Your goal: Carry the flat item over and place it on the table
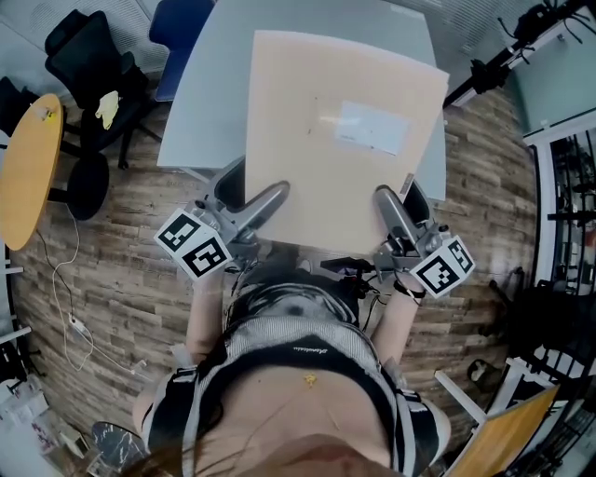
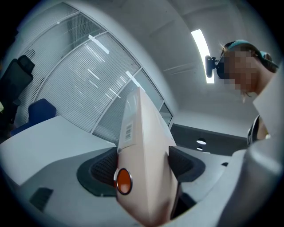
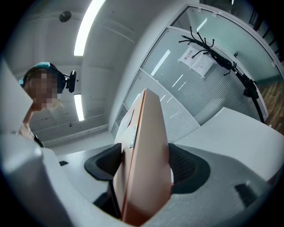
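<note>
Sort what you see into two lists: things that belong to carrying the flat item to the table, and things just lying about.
Belongs to the job:
- flat beige box, clamped at its near edge
- left gripper
- right gripper
- grey table

Just lying about:
- black office chair
- blue chair
- round wooden table
- white cable on the floor

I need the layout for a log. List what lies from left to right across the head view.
From the left: yellow round table → black office chair → left gripper → flat beige box, which both grippers clamp at its near edge → right gripper → black stand.
</note>
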`<state>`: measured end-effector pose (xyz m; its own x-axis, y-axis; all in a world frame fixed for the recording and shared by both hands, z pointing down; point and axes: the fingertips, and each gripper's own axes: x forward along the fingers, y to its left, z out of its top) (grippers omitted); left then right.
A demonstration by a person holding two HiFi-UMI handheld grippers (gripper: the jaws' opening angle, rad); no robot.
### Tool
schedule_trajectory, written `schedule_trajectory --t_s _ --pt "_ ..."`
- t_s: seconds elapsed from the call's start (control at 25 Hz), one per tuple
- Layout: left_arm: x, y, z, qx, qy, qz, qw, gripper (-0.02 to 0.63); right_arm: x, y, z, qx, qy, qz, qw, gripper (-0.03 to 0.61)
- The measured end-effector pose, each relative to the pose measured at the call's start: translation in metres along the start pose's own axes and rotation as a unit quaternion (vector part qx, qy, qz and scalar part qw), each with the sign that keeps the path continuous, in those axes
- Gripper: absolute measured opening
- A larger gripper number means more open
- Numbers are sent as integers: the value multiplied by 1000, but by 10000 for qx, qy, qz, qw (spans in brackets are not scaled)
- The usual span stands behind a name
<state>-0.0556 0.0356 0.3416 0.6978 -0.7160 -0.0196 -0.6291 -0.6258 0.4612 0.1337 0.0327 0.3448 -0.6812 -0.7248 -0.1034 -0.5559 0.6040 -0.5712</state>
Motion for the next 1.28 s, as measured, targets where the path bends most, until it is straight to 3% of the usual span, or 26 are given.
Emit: schedule_trajectory --t_s 0.8,1.28 --pt "34 65 20 -123 11 38 9999 357 69 -36 5 17 116 -26 9999 313" --pt "80 102 35 -113 278 -328 9990 356 99 -69 18 67 -118 -320 9994 314"
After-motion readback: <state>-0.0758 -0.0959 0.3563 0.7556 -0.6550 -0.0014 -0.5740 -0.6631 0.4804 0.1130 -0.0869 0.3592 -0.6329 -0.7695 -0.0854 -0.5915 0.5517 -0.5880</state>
